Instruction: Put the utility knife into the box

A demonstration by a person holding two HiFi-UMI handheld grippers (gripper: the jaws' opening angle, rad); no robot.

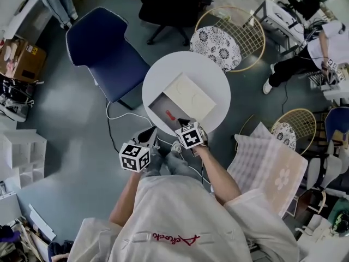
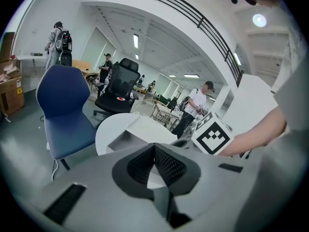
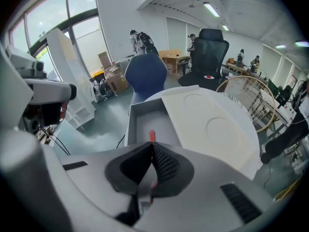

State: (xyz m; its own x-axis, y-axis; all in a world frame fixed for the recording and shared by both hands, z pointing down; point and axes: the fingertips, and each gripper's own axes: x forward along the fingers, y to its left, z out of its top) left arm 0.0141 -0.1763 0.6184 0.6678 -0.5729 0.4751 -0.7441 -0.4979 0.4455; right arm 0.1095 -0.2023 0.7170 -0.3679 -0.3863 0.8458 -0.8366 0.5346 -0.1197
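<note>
Right gripper point(image 3: 152, 148) is clamped on the utility knife point(image 3: 152, 136), its red end poking past the jaw tips and hanging just over the near end of the box point(image 3: 134, 114). It's held low, I'd say, so the knife can go down flat on the grey floor. The lid point(image 3: 207, 124) lies slid across the box's right side, so only the left strip is open, with walls close on both sides. Left gripper point(image 2: 154, 151) is pressed together on nothing, just short of the box's near-left corner, clear of the drop path.
</note>
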